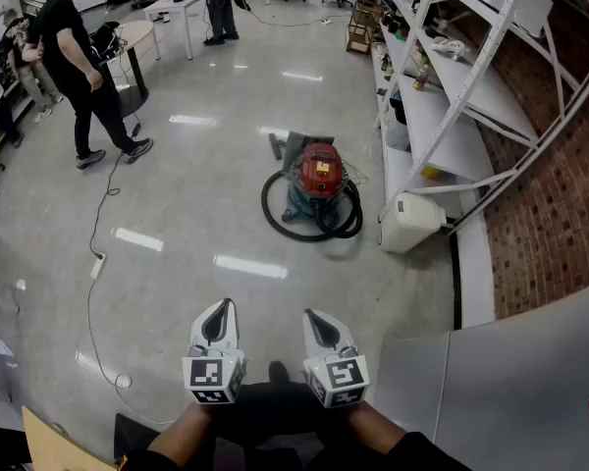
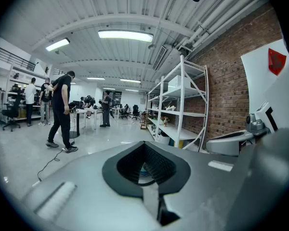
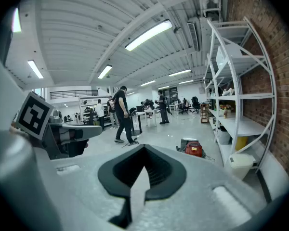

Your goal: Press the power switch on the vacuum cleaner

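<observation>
The vacuum cleaner (image 1: pixel 319 172) stands on the grey floor well ahead of me, with a red domed top, a blue-grey body and a black hose (image 1: pixel 285 219) looped round it. In the right gripper view the vacuum cleaner (image 3: pixel 193 148) shows small, beyond the jaws and to the right. My left gripper (image 1: pixel 219 307) and right gripper (image 1: pixel 315 316) are held side by side close to my body, far short of the vacuum. Both are shut, with nothing between their jaws. No switch can be made out at this distance.
White shelving (image 1: pixel 452 86) runs along the brick wall on the right, with a white bin (image 1: pixel 410 222) at its foot beside the vacuum. A person in black (image 1: pixel 79 57) walks at the far left. A cable (image 1: pixel 103 214) trails over the floor. A grey panel (image 1: pixel 510 381) stands at my right.
</observation>
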The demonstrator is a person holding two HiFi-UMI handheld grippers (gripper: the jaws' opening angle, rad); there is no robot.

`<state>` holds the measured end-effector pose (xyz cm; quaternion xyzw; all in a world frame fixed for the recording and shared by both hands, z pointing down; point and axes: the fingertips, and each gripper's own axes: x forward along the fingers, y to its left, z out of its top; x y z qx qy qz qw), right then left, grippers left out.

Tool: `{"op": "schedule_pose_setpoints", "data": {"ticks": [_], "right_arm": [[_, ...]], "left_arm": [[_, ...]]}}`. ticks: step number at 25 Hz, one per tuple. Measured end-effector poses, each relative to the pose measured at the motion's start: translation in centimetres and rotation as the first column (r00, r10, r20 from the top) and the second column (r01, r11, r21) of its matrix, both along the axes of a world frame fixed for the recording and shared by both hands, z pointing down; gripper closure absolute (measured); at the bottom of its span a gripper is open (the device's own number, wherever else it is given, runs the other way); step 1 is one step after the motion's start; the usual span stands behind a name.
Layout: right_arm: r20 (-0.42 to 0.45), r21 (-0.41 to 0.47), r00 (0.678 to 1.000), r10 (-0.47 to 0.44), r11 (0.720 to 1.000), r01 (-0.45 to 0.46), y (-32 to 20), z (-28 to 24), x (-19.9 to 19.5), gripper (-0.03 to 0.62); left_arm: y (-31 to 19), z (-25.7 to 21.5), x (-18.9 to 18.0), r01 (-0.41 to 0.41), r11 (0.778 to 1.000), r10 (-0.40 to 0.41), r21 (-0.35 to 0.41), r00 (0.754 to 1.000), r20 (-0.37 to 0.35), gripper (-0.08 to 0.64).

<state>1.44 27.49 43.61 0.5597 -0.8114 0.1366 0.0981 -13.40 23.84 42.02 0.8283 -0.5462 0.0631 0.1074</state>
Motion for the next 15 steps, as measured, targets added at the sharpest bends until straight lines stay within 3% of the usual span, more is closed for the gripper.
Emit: {"op": "schedule_pose_setpoints", "data": {"ticks": [8,15], "right_arm": [[0.032,-0.011,0.999,0.018,1.000,-0.018,-0.23,-0.52,0.22,0.601],[0.051,-0.008,0.999,-0.018,1.000,0.018,-0.12,-0.99,-0.58,0.600]], "left_arm": [[-0.42,-0.55,-0.68,0.032,0.999,-0.031,0.013,0.999,-0.021,0.545],[0.46,-0.40,-1.04,0.044,0.999,-0.044,0.006,0.999,-0.011,0.545]]}}
